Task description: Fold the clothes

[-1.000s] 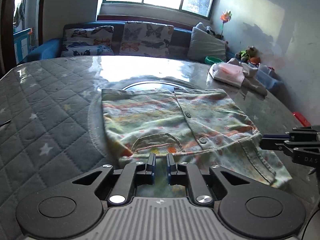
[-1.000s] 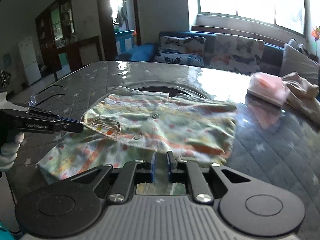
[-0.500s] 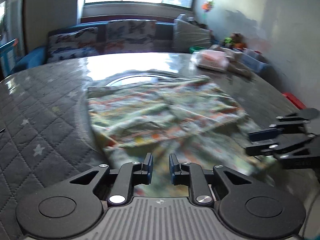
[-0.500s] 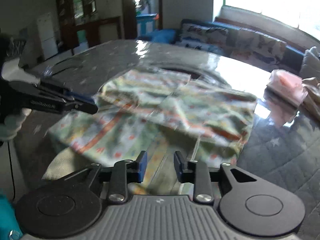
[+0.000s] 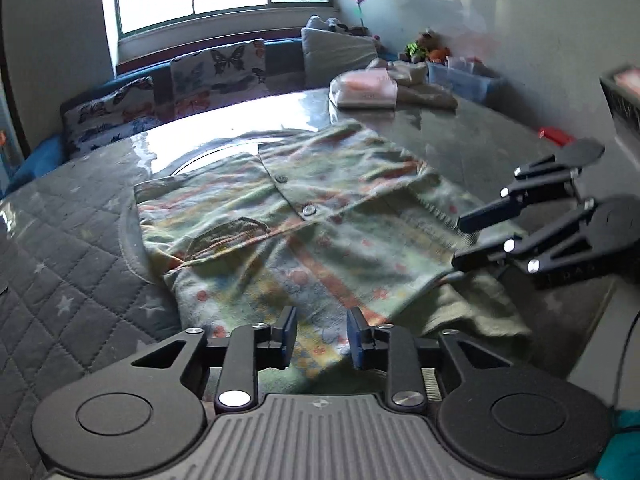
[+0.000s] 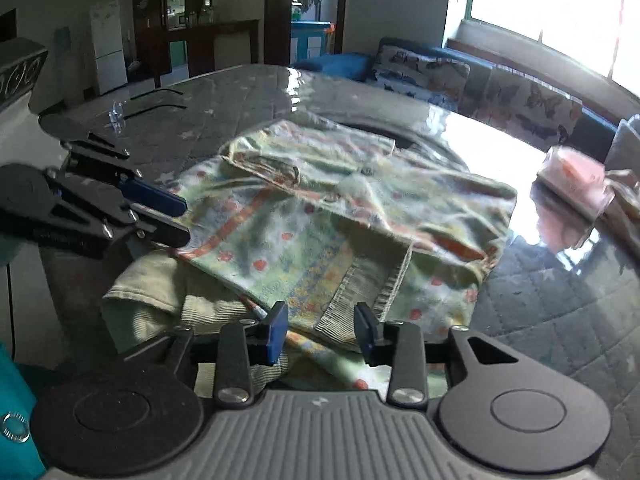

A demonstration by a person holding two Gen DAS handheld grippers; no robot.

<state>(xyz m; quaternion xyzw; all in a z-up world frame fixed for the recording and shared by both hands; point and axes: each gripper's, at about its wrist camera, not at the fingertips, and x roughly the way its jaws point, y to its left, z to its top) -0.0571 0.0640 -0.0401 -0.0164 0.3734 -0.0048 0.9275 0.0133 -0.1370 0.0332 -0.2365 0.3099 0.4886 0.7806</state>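
Note:
A pale green patterned shirt (image 5: 312, 216) with buttons and a chest pocket lies half folded on the dark quilted table (image 5: 60, 248); its lower part drapes over the near edge. My left gripper (image 5: 320, 336) is open just above the near hem, nothing between its fingers. My right gripper (image 6: 320, 332) is open too, over a ribbed cuff (image 6: 360, 284) of the same shirt (image 6: 320, 208). Each gripper shows in the other's view: the right one (image 5: 468, 240) at the shirt's right edge, the left one (image 6: 176, 216) at its left edge, both open.
A folded pink garment in a clear bag (image 5: 364, 90) and a beige cloth (image 5: 424, 92) lie at the table's far right. A sofa with butterfly cushions (image 5: 216, 68) runs under the window. A glossy round inset (image 5: 224, 148) shows beyond the shirt.
Both grippers were shut on the shirt's near hem a second ago; they have let go, opened wide and pulled back. The released hem has dropped toward the table's near edge.

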